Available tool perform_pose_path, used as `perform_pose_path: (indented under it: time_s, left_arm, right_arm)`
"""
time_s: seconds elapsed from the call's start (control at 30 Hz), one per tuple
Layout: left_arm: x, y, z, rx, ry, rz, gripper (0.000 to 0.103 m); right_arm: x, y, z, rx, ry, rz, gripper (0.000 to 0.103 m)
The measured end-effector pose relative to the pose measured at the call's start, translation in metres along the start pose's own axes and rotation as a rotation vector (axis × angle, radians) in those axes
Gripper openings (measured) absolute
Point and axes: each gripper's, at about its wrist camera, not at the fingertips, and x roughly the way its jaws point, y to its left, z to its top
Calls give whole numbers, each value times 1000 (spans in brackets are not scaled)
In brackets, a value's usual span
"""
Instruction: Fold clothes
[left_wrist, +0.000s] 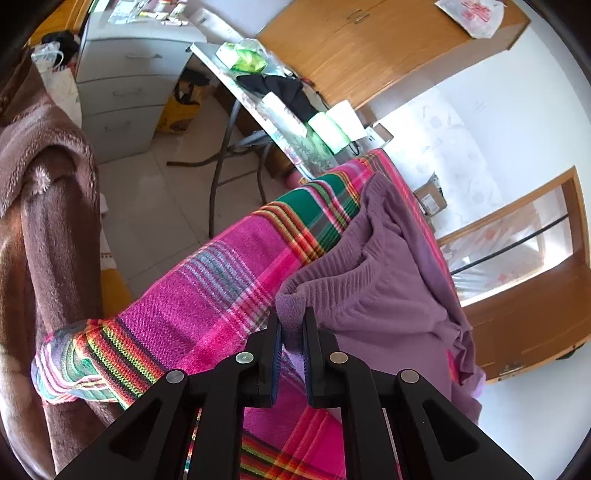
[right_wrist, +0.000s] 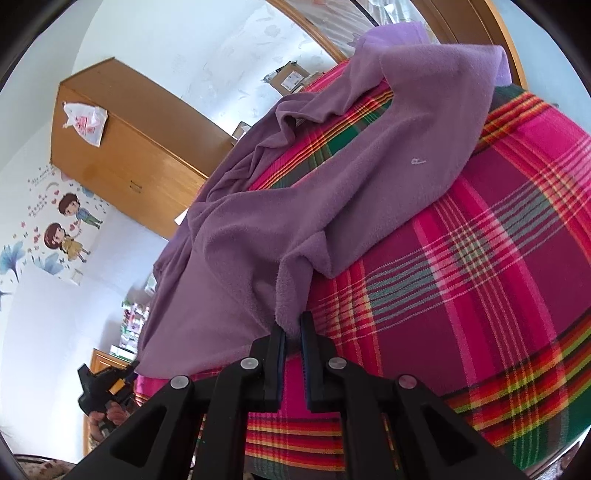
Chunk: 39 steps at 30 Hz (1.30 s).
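Purple fleece garment (left_wrist: 388, 266) on the plaid bedspread (left_wrist: 207, 288), its edges pinched in each hand-held gripper, left (left_wrist: 293, 332) and right (right_wrist: 292, 328).

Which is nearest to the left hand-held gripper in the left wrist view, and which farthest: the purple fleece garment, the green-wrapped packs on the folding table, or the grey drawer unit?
1. Purple fleece garment: clamped in the left hand-held gripper, on the pink plaid cloth.
2. Green-wrapped packs: beyond the cloth, on the folding table's near end.
3. Grey drawer unit: farthest, upper left.
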Motion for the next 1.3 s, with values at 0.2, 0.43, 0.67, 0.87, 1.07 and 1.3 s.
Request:
perform_pose_path:
  time_s: [0.2, 0.43, 0.67, 0.87, 1.07, 1.3]
  left_arm:
    - [-1, -3, 0, 24, 12, 17, 15]
    - [-17, -5, 1, 70, -9, 79, 19]
    - [-36, -13, 11, 105, -72, 93, 19]
    - [-21, -49, 23, 224, -31, 35, 23]
    - [6, -78, 27, 313, 38, 17, 25]
    - [28, -87, 32, 374, 79, 44, 25]
  right_arm:
    - [3, 7, -1, -55, 21, -43, 11]
    - [-12, 35, -4, -292, 85, -105, 11]
    - [-28, 65, -2, -432, 128, 89, 11]
    - [-2, 90, 8, -503, 166, 109, 12]
    - [36, 137, 38, -639, 182, 106, 19]
    - [106, 238, 77, -903, 162, 137, 45]
